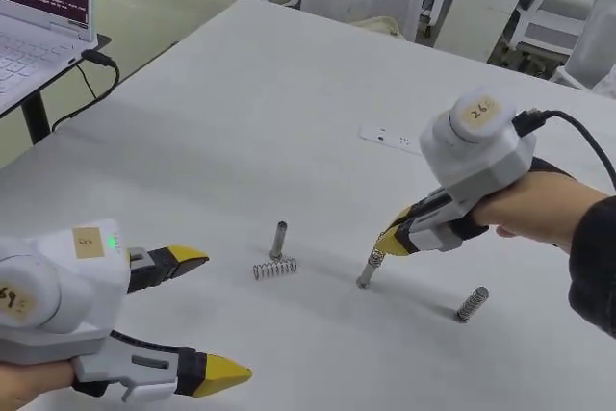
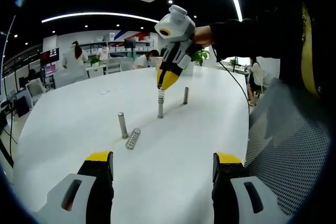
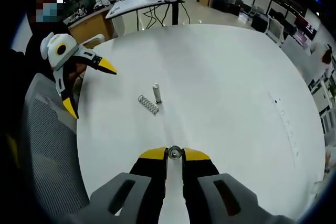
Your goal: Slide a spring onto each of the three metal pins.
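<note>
We are pinching the fingers (image 3: pixel 152 157) of the right gripper (image 1: pixel 393 241) on a spring (image 1: pixel 375 259) atop the middle pin (image 1: pixel 365 278). The left gripper (image 1: pixel 214 313) is hovering wide open, empty; another spring (image 1: pixel 274 268) is lying beside a bare pin (image 1: pixel 279 238).

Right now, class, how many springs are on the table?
3. A loose spring lies beside the bare pin; a second spring is on the middle pin, in the right gripper; a third spring covers the right-hand pin.

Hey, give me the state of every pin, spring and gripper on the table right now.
left gripper: open, empty
right gripper: shut on middle spring
middle spring: on upper part of middle pin
bare pin: upright, no spring
loose spring: lying flat beside bare pin
third pin: upright, wearing third spring
</note>
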`<control>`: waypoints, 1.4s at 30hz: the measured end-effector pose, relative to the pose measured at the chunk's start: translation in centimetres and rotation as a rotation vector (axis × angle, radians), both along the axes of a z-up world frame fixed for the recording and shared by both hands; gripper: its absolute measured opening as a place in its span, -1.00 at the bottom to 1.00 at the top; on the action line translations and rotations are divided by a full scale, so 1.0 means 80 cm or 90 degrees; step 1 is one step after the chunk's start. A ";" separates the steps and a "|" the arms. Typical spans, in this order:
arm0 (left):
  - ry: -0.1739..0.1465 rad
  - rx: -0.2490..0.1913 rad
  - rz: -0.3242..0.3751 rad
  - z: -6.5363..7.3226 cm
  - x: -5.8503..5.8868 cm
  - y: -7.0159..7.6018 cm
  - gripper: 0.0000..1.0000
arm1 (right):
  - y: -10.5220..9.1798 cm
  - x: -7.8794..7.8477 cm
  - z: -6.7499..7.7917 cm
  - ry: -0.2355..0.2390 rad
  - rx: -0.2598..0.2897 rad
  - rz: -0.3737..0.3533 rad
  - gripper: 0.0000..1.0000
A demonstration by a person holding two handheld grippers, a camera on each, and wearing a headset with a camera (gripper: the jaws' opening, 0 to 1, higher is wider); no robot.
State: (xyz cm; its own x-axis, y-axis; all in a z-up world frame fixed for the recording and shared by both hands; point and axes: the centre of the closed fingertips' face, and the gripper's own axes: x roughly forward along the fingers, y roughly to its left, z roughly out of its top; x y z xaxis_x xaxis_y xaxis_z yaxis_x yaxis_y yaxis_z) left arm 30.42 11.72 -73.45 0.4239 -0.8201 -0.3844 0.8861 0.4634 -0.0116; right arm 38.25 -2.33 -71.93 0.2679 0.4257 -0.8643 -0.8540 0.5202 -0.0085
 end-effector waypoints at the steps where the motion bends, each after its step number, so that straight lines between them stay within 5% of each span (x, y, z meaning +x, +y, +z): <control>1: 0.000 0.000 0.000 0.000 0.000 0.000 0.48 | 0.000 0.000 -0.001 0.000 0.001 -0.001 -0.85; 42: 0.000 0.003 0.002 0.000 0.002 0.004 0.44 | -0.009 0.003 -0.050 0.019 -0.009 -0.012 -0.84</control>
State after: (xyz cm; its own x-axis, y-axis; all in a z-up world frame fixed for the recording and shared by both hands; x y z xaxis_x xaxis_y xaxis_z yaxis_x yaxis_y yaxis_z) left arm 30.55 12.01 -73.47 0.4267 -0.8167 -0.3886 0.8844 0.4666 -0.0094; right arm 38.53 -3.03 -75.89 0.2498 0.4083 -0.8780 -0.8443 0.5358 0.0090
